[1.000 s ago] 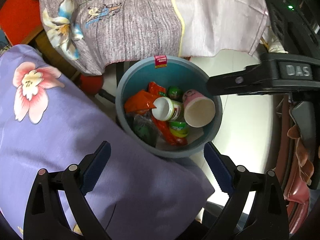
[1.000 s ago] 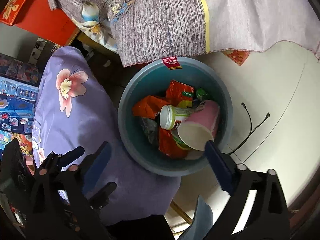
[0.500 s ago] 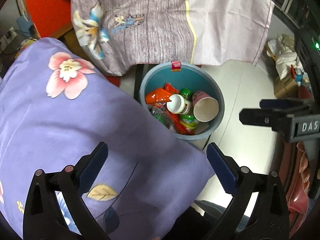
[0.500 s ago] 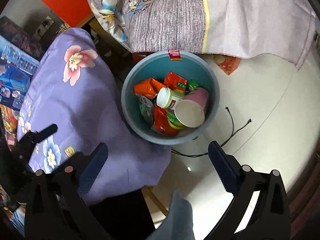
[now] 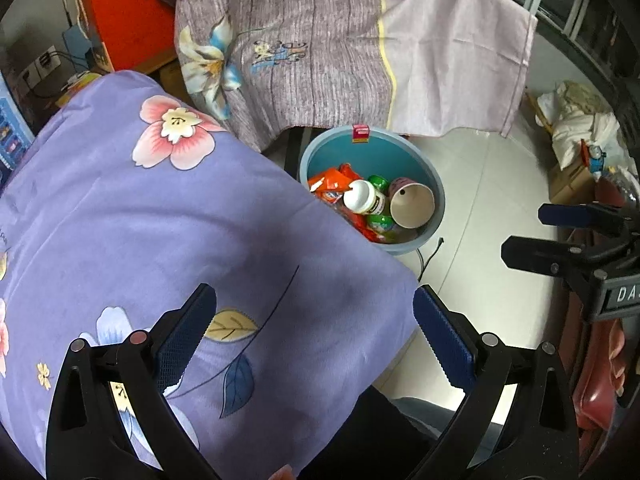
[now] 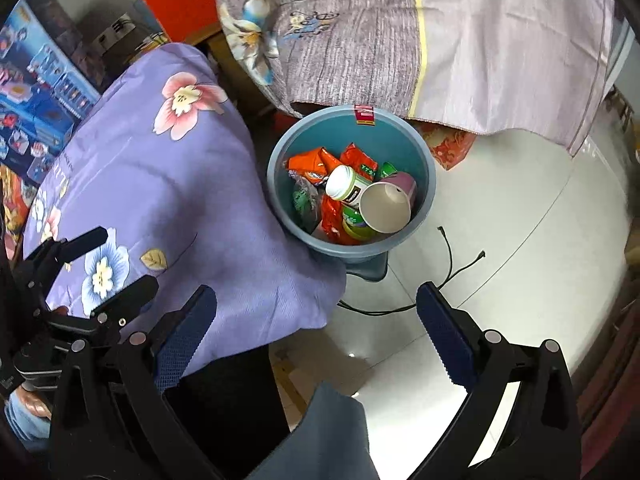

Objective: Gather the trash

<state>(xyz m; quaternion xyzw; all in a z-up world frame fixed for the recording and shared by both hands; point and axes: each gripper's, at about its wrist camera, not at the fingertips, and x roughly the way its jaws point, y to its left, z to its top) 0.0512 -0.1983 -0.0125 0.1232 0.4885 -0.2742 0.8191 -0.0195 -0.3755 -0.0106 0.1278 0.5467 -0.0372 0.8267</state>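
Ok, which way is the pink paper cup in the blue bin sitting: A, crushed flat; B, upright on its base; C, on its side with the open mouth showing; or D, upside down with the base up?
C: the cup lies tipped in the bin, its round open mouth facing the camera, next to a white-capped bottle.

Right gripper (image 6: 316, 340) above floor, fingers spread wide, nothing between them.

A blue bin (image 6: 424, 200) stands on the white floor (image 6: 520, 260), just right of a purple flowered cushion (image 6: 160, 184). Inside lie a pink paper cup (image 6: 386, 206), a white-capped bottle (image 6: 346, 186) and orange wrappers (image 6: 310, 166). A black cable (image 6: 450, 264) lies on the floor nearer than the bin. The left gripper (image 6: 80, 276) shows at the left edge.
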